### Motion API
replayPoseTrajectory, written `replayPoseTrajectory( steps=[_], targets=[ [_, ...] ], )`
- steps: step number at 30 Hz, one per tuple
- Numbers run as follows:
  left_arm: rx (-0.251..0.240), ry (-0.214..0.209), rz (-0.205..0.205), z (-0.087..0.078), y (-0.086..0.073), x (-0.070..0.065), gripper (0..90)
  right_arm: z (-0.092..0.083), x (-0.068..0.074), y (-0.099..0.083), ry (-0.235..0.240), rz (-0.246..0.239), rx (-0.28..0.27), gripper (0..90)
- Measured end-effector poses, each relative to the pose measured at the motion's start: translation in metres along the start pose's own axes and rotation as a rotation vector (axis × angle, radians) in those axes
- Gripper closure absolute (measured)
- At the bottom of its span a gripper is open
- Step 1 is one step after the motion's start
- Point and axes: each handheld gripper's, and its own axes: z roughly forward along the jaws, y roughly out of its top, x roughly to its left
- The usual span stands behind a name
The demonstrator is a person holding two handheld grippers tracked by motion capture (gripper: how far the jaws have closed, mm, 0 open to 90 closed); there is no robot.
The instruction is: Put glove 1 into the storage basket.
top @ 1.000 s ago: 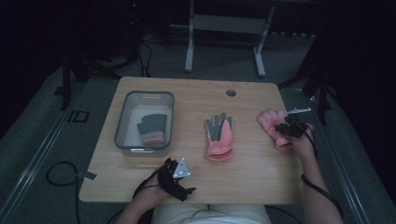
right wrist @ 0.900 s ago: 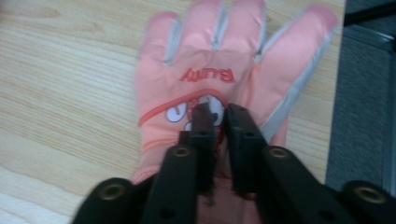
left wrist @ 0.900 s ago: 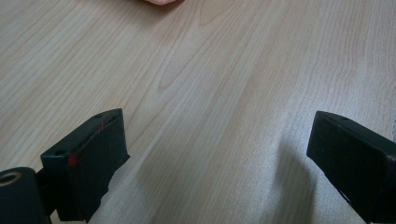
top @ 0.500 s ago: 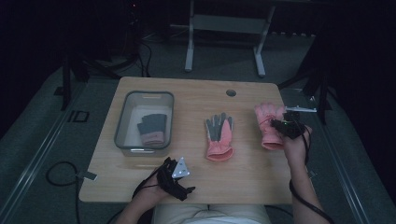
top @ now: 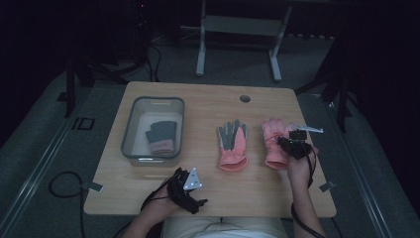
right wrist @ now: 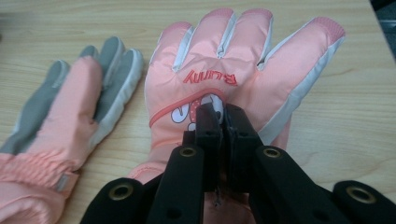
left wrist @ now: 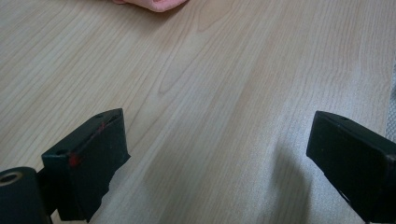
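A pink glove (top: 274,140) with a "Bunny" print (right wrist: 243,60) lies back-up at the table's right. My right gripper (top: 293,145) is shut on its fabric near the wrist; in the right gripper view the jaws (right wrist: 226,114) pinch a fold of it. To its left a matching pink glove (top: 233,144) lies with its grey palm up (right wrist: 70,107). My left gripper (top: 190,193) rests by the table's front edge, open (left wrist: 219,154) over bare wood with nothing between its jaws.
A clear plastic bin (top: 130,144) stands at the left of the wooden table (top: 198,104) and holds a dark grey glove (top: 161,136) with a pink cuff. A round hole (top: 244,98) sits near the far edge. A pink glove cuff (left wrist: 154,3) peeks in above the left jaws.
My right gripper has dragged the printed pink glove to the left, closer to the grey-palmed glove. The left gripper has stayed put.
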Motion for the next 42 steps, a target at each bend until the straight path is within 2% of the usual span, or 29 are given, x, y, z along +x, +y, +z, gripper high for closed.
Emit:
replayPoseTrajectory(
  steps=[8,12,15,16,19,21,22,24,27,29,30,34,37,39,42],
  targets=[
    [0.001,-0.002,-0.002,0.0,0.0,0.001,4.8,0.035,-0.003,-0.016,-0.026,0.004,0.067,84.1],
    [0.0,-0.005,-0.004,0.001,0.0,0.0,4.8,0.037,-0.004,-0.017,-0.018,-0.018,0.068,80.8],
    [0.003,-0.005,0.0,0.0,0.0,0.0,4.8,0.03,-0.008,-0.01,0.013,-0.051,0.056,75.0],
    [0.0,-0.005,-0.004,0.0,0.0,0.0,4.8,0.026,-0.009,-0.007,0.032,-0.073,0.04,72.6],
    [-0.003,-0.004,-0.005,-0.001,0.001,0.001,4.8,0.02,-0.009,0.001,0.094,-0.192,0.021,66.2],
    [-0.004,-0.002,-0.003,-0.001,0.001,0.0,4.8,0.02,-0.007,0.005,0.088,-0.287,0.033,64.2],
    [-0.002,-0.002,-0.003,-0.001,0.001,0.0,4.8,0.021,-0.006,0.006,0.093,-0.32,0.048,62.7],
    [0.0,-0.002,0.001,-0.001,0.001,0.0,4.8,0.023,-0.006,0.006,0.072,-0.352,0.063,62.4],
    [0.002,-0.002,0.001,-0.001,0.001,0.0,4.8,0.026,-0.009,0.004,0.081,-0.375,0.086,60.0],
    [0.0,-0.004,-0.001,-0.001,0.001,0.0,4.8,0.032,-0.009,-0.001,0.089,-0.417,0.121,57.1],
    [0.001,-0.003,0.0,-0.001,0.001,0.0,4.8,0.034,-0.009,-0.003,0.086,-0.421,0.125,57.0],
    [0.002,-0.004,0.003,-0.001,0.001,-0.001,4.8,0.042,-0.013,-0.009,0.076,-0.381,0.132,61.5],
    [0.001,-0.003,0.003,-0.001,0.001,-0.002,4.8,0.044,-0.01,-0.013,0.058,-0.386,0.125,65.0],
    [0.001,-0.004,0.003,-0.001,0.002,-0.002,4.8,0.046,-0.01,-0.016,0.041,-0.358,0.104,73.9],
    [0.0,-0.008,0.005,0.0,0.002,-0.002,4.8,0.046,-0.009,-0.018,0.033,-0.329,0.095,79.8]
  ],
)
